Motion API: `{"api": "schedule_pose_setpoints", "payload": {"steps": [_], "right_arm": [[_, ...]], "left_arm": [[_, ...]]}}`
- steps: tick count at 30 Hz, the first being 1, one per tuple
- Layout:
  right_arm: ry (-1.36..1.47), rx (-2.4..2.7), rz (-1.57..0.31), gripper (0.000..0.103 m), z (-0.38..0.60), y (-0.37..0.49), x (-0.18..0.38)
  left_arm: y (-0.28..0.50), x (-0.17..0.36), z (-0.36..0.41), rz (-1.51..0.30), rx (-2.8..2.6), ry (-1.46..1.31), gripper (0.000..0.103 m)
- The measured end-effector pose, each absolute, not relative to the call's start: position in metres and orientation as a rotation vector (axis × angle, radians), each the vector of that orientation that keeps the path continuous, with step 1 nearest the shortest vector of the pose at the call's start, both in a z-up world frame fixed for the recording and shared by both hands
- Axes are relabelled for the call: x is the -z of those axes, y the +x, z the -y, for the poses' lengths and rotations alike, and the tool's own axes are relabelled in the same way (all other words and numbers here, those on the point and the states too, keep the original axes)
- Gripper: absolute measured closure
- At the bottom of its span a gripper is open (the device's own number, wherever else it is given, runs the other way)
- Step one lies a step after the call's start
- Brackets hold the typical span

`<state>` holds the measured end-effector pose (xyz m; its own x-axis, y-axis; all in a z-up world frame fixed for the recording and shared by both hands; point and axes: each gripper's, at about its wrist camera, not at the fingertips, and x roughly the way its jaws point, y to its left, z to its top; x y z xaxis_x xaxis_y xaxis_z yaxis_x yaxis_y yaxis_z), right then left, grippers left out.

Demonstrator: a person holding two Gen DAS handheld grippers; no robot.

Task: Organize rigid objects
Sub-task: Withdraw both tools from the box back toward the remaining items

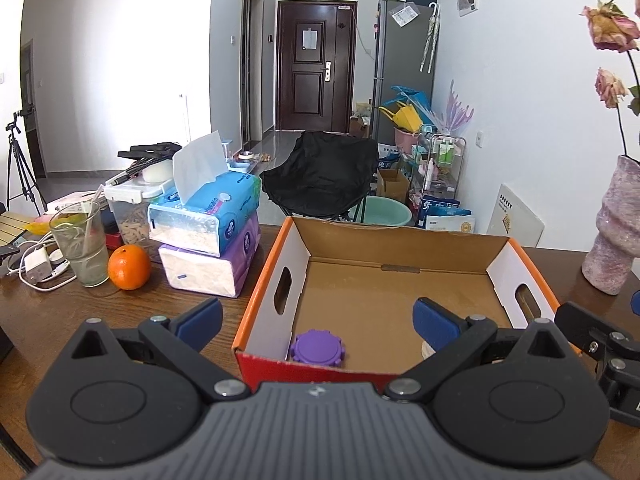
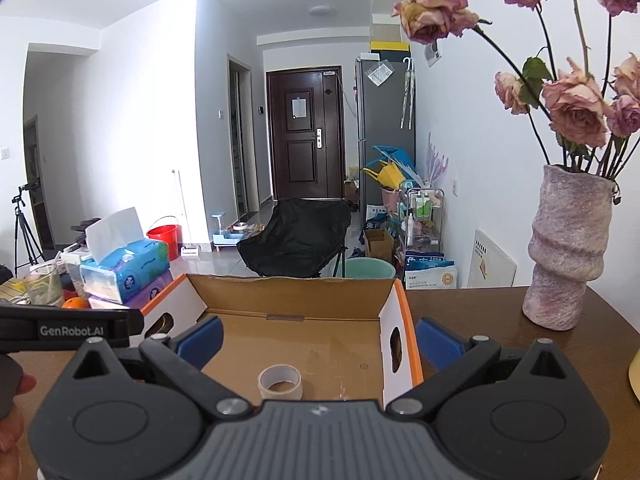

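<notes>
An open cardboard box [image 1: 400,240] with orange rims sits on the brown table; it also shows in the right wrist view [image 2: 292,290]. Inside it lie a purple round lid [image 1: 319,348] at the near left corner and a white tape roll [image 2: 279,382], partly hidden behind a finger in the left wrist view [image 1: 427,350]. My left gripper [image 1: 318,320] is open and empty, above the box's near edge. My right gripper [image 2: 319,340] is open and empty, above the box's near right side.
An orange [image 1: 129,267], a glass with a straw [image 1: 80,246], stacked tissue packs [image 1: 208,236] and a charger [image 1: 35,266] stand left of the box. A pink vase of dried roses [image 2: 564,256] stands right of it. A black chair [image 1: 324,172] is beyond the table.
</notes>
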<state>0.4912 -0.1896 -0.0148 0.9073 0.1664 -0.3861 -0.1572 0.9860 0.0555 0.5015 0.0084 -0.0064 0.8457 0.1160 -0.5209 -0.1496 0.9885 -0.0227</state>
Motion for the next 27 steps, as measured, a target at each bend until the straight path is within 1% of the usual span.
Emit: {"api": "schedule_pose_setpoints", "payload": {"steps": [27], "right_arm": [[0.007,-0.165,-0.397,0.000,0.195,0.394,0.009]], "left_arm": [[0.408,-0.003,-0.009,-0.567,-0.095,-0.052,0.000]]}}
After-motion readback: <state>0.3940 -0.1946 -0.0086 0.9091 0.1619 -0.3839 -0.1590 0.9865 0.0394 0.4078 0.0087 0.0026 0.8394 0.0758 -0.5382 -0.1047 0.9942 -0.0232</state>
